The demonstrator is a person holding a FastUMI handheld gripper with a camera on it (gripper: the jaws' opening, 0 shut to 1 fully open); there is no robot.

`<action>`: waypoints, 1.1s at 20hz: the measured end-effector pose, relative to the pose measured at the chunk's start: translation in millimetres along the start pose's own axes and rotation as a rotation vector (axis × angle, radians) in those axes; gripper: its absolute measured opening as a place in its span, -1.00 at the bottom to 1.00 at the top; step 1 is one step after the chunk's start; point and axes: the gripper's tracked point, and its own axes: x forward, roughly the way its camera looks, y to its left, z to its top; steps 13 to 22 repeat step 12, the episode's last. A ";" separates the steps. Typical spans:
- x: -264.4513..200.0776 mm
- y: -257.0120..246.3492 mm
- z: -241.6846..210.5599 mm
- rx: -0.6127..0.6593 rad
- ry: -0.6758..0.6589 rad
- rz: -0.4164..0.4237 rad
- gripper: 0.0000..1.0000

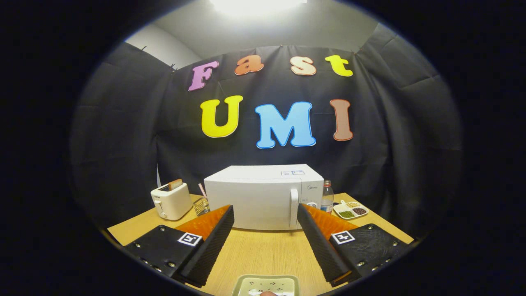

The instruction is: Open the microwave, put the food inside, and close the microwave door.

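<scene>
Facing the microwave [263, 197] squarely, the claw [265, 216] hangs above the desk [263, 250] with its fingers spread wide and nothing between them. The microwave stands at the far side of the desk, door shut, with its vertical handle [293, 207] just ahead of the finger on that side; this alignment suits a pull on the handle. A small plate [267, 284] lies on the desk beneath the claw, nearer than the fingertips, with something pale on it that is too cropped to identify; this may be the food. A shut door with a plate outside fits a stage before loading, though the oven's interior is hidden. Beside the microwave stand a toaster [171, 201], a wire holder [201, 205], a bottle [327, 196] and a divided dish [350, 209], clear of the door's swing.
</scene>
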 end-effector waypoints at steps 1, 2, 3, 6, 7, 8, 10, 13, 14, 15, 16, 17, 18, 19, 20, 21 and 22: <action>-2.5 -0.9 2.5 -0.003 -0.007 -0.004 0.98; -4.8 -1.5 3.9 0.001 -0.010 -0.012 0.98; -7.9 -1.3 4.2 0.007 -0.013 -0.017 0.97; -11.6 -2.9 5.5 0.009 -0.012 -0.034 0.98; -11.8 -3.1 5.1 0.009 -0.011 -0.039 0.98; -12.5 -2.8 5.3 0.008 -0.009 -0.044 0.97; -14.7 0.4 6.0 0.011 -0.012 -0.041 0.98; -15.8 4.1 8.0 0.007 -0.017 -0.040 0.97; -15.8 4.1 8.0 0.007 -0.017 -0.040 0.97; -15.8 4.1 8.0 0.007 -0.017 -0.040 0.97; -15.8 4.1 8.0 0.007 -0.017 -0.040 0.97; -15.8 4.1 8.0 0.007 -0.017 -0.040 0.97; -15.8 4.1 8.0 0.007 -0.017 -0.040 0.97; -15.8 4.1 8.0 0.007 -0.017 -0.040 0.97; -15.8 4.1 8.0 0.007 -0.017 -0.040 0.97; -15.8 4.1 8.0 0.007 -0.017 -0.040 0.97; -15.8 4.1 8.0 0.007 -0.017 -0.040 0.97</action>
